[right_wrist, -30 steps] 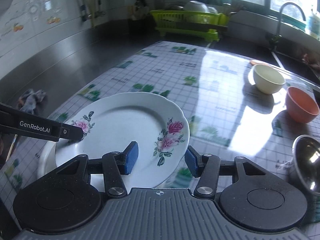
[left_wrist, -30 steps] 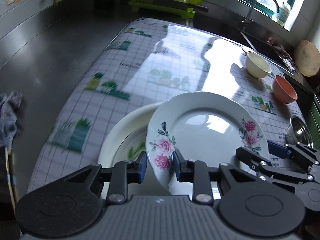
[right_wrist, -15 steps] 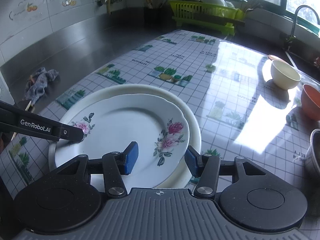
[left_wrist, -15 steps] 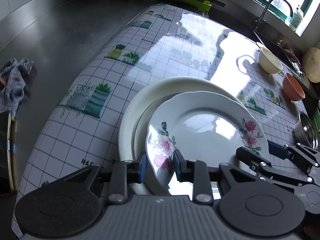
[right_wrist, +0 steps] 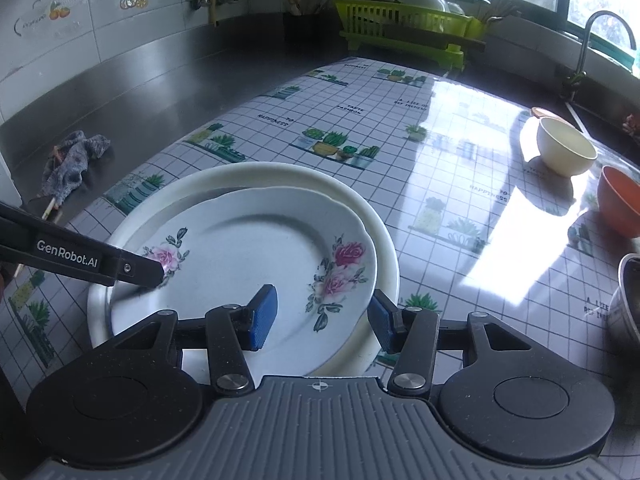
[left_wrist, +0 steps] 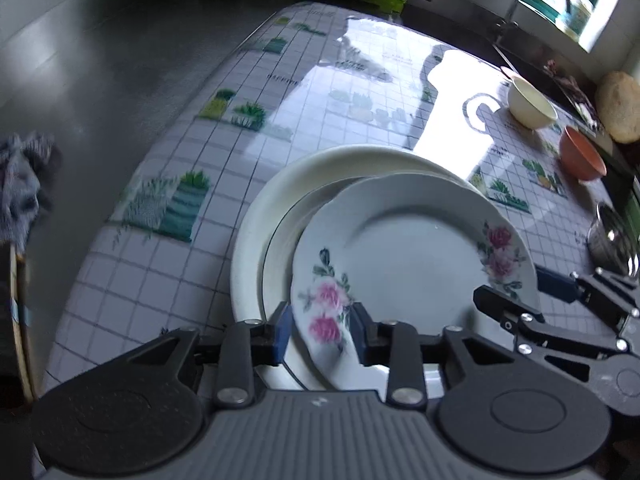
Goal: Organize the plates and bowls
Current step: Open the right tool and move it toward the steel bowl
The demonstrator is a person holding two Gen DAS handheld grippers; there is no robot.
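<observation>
Over cream plate: left hand-held gripper just loosened around rose plate rim.

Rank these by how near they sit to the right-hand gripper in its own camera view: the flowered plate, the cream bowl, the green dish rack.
1. Flowered plate: between the fingers of the right gripper, resting on a larger white plate.
2. Cream bowl: farther off on the right of the patterned tablecloth.
3. Green dish rack: farthest, at the back by the window.

Steel bowl perhaps half cropped
</observation>
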